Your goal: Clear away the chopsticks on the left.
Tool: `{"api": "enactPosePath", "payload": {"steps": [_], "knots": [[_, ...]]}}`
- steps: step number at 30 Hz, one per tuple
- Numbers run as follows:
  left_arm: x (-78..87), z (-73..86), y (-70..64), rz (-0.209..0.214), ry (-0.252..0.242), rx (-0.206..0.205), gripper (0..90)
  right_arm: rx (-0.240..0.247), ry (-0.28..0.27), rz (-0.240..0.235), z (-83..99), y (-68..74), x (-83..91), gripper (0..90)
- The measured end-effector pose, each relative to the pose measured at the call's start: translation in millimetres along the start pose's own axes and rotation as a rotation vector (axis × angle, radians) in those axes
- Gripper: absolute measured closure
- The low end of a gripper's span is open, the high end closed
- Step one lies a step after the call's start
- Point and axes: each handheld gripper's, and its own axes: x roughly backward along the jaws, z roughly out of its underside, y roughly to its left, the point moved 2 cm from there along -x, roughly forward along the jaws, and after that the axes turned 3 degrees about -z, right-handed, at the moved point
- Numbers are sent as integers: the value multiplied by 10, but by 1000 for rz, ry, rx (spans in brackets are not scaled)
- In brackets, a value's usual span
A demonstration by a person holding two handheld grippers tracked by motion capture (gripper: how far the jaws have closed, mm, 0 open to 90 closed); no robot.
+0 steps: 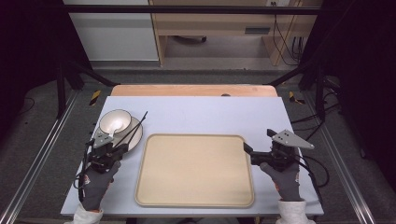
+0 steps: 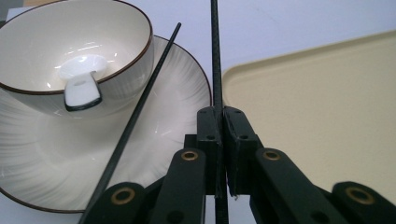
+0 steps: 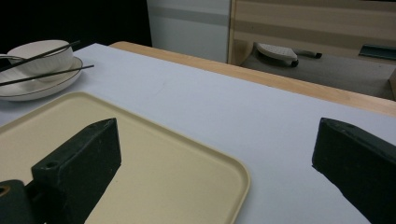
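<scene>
Glossy ceramic-looking bowl [image 2: 74, 51] and plate [image 2: 173, 116]; matt beige plastic-looking tray [image 1: 194, 170].

- A table [image 1: 196, 114] with a pale blue-grey top; a wooden edge shows along its far side.
- A large beige tray [image 1: 195, 170] lies at the near centre.
- A white plate [image 1: 135, 135] sits at the left, just beside the tray.

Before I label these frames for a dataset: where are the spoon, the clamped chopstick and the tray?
spoon [image 2: 83, 88]: left gripper view, on its white handle inside the bowl.
clamped chopstick [image 2: 215, 60]: left gripper view, on the shaft above the jaws.
tray [image 1: 194, 170]: high view, on its flat middle.
</scene>
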Motion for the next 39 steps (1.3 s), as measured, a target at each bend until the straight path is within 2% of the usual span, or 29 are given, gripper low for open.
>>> {"api": "enactPosePath", "payload": {"steps": [9,20,22,30,39], "knots": [[100,30,-190,-34,-39,57,854,2,2,11,-2,-7,13,14],[185,51,-440,-93,-87,104,854,-1,0,15,-5,-4,26,17],[189,60,-492,-107,-88,100,854,-1,-3,13,-7,-3,29,18],[210,156,-656,-109,-90,158,854,-3,-16,13,-21,-11,58,20],[169,340,-815,-122,-98,193,854,3,-9,8,-18,-2,52,22]]}}
